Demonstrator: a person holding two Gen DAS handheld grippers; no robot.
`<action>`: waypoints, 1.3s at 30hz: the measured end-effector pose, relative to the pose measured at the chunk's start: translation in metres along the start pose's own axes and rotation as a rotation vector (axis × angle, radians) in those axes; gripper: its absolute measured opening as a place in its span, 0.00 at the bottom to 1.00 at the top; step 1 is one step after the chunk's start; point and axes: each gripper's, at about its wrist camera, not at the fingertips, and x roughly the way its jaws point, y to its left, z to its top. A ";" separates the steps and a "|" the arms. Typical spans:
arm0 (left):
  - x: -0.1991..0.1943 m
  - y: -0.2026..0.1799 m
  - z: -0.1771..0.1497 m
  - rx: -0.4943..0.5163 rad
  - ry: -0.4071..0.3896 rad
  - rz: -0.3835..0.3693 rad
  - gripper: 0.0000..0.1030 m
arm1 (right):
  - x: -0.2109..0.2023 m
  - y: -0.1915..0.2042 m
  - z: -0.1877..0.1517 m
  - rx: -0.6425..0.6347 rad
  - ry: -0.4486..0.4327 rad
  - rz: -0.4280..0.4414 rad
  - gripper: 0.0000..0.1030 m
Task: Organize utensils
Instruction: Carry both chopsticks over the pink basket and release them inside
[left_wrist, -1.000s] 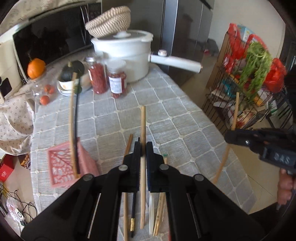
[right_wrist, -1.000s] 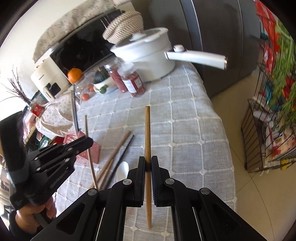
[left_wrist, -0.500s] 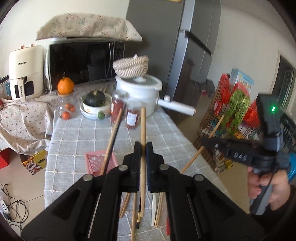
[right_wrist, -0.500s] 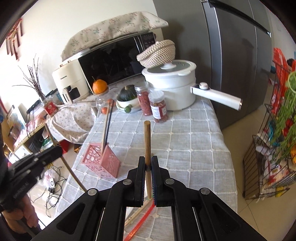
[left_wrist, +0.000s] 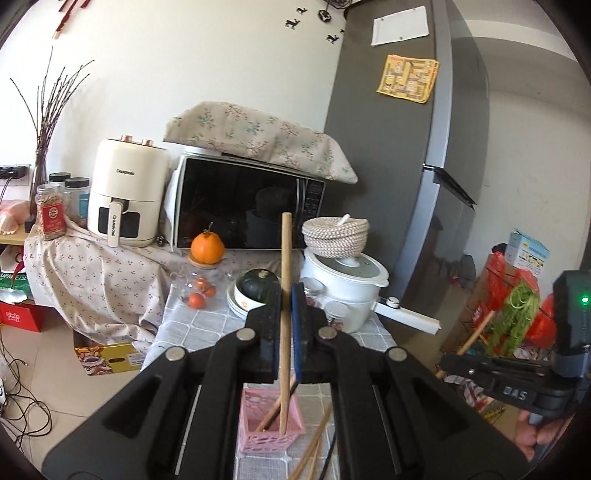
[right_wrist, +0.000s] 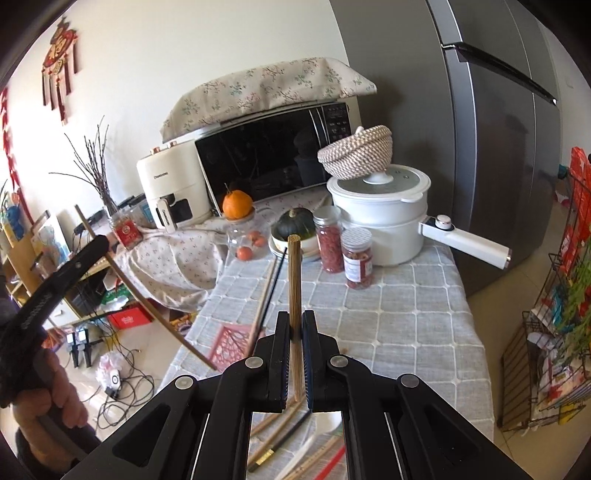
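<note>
The left gripper is clamped on a wooden chopstick held nearly upright, its lower end dipping inside the pink slotted holder on the grey checked tablecloth — another stick or two already lean in that holder. The right gripper is likewise closed tight on a second wooden chopstick, which stands upright between the pads, well above the table. Loose utensils (more wooden chopsticks, a dark one, something red and something white) lie on the cloth beneath the right gripper, just beside the holder. Further back on the table stand two jars of red contents, a white pot with a woven basket on its lid, a green squash in a bowl and an orange — behind them a microwave.
</note>
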 end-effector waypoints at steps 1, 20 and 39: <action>0.001 0.000 0.000 0.000 -0.004 0.008 0.06 | 0.000 0.002 0.001 0.002 -0.006 0.005 0.06; 0.072 0.010 -0.035 0.035 0.147 0.082 0.06 | 0.035 0.024 0.012 0.066 -0.107 0.136 0.06; 0.043 0.026 -0.035 -0.020 0.197 0.175 0.61 | 0.106 0.014 -0.003 0.150 0.085 0.157 0.07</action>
